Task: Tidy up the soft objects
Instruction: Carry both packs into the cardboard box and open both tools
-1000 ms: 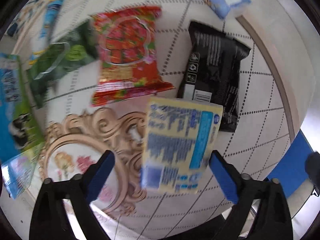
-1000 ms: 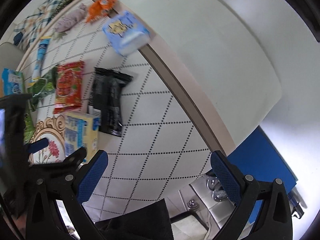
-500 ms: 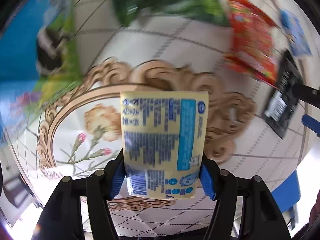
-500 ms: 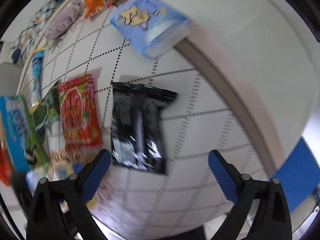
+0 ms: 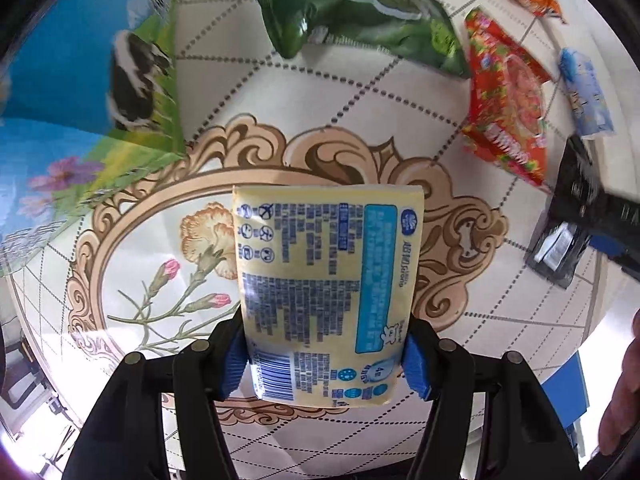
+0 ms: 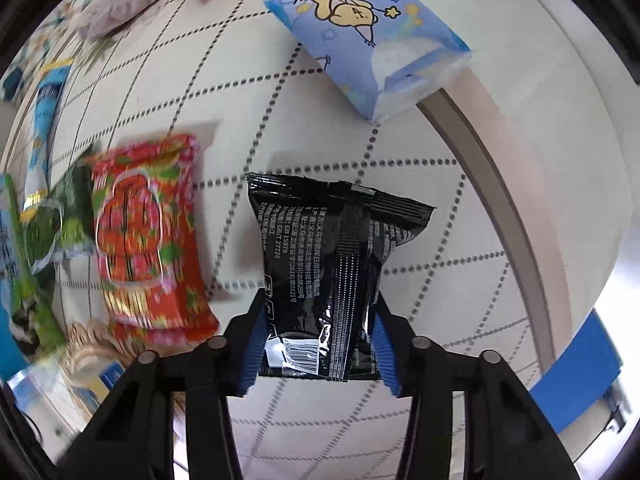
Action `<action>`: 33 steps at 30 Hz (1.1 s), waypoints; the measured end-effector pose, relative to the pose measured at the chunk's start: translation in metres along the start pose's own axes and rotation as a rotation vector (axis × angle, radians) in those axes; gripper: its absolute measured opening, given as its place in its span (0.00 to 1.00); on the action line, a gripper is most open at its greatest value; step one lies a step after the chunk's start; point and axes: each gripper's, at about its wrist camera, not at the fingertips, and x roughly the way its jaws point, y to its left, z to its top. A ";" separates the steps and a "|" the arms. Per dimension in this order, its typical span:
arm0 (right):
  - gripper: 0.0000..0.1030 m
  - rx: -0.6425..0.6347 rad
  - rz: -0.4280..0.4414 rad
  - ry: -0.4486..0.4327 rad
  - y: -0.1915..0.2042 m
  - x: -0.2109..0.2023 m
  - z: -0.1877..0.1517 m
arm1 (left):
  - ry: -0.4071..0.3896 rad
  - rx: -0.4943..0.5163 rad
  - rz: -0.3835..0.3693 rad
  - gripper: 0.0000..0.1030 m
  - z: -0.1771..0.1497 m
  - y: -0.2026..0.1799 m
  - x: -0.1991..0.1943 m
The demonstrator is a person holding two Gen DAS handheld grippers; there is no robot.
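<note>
Left hand-held gripper (image 5: 324, 360) now clamps yellow pouch (image 5: 326, 284); right hand-held gripper (image 6: 318, 344) closing around black packet (image 6: 328, 276). Both pickups under way.

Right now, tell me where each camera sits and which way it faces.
Left wrist: on the left gripper, facing down at the tablecloth; its blue pads grip the yellow pack; a hand shows at right.
Right wrist: on the right gripper, facing down; jaws closing around the black pack.
Shared: red packet, black pack, blue tissue pack.
</note>
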 end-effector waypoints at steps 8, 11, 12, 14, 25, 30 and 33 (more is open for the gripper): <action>0.46 -0.102 0.109 -0.010 0.004 -0.039 -0.056 | -0.092 -0.010 -0.061 0.59 -0.037 0.018 -0.064; 0.46 -0.175 0.175 -0.039 0.020 -0.075 -0.076 | -0.159 -0.029 -0.114 0.59 -0.050 0.034 -0.111; 0.46 -0.198 0.194 -0.049 0.025 -0.088 -0.083 | -0.188 -0.035 -0.124 0.59 -0.052 0.039 -0.131; 0.46 -0.266 0.245 -0.083 0.043 -0.120 -0.096 | -0.251 -0.058 -0.140 0.59 -0.055 0.057 -0.166; 0.46 -0.603 0.427 -0.174 0.209 -0.231 -0.116 | -0.347 -0.214 -0.163 0.59 0.015 0.200 -0.260; 0.46 -0.658 0.384 -0.151 0.315 -0.205 -0.106 | -0.270 -0.254 -0.165 0.59 0.063 0.266 -0.228; 0.46 -0.689 0.332 -0.122 0.365 -0.173 -0.091 | -0.195 -0.270 -0.191 0.59 0.090 0.297 -0.191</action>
